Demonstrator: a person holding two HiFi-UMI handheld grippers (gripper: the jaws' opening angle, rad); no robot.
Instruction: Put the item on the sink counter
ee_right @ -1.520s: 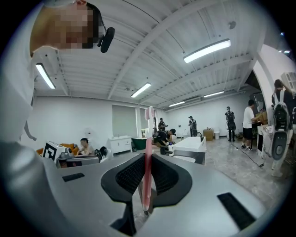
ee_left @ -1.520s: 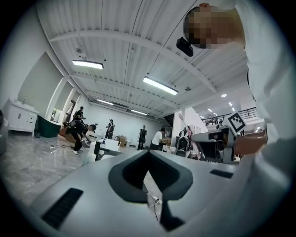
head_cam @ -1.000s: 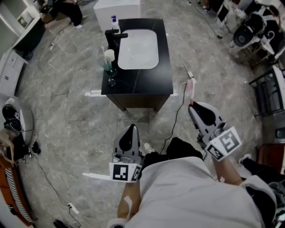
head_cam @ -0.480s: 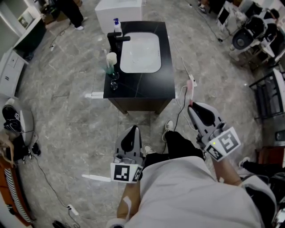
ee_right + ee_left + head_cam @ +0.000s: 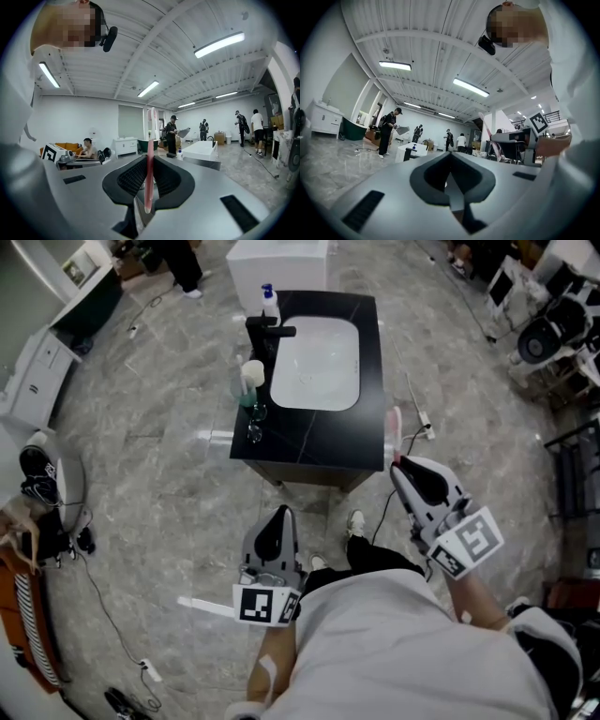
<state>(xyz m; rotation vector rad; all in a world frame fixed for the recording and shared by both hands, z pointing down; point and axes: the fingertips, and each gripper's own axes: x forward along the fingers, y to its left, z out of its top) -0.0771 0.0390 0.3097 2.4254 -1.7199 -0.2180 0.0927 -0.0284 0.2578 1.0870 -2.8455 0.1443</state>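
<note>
- Basically halfway: R gripper [image 5: 401, 470] clamped on thin pink item [image 5: 149, 159], upright mid-frame in its view.
- L gripper [image 5: 279, 517] closed, empty, lower centre.
- Counter [image 5: 309, 442] upper centre, well apart from item.
- Left to do: approach, set item down, let go.

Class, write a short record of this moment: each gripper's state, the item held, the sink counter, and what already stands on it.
Left gripper: shut, nothing between its jaws
Right gripper: shut on the slim pink item
Held item: upright, standing out past the jaws
Sink counter: black top, white basin, black tap
On the counter: pump bottle and cup, left of the basin
Task state: item not yet set down
</note>
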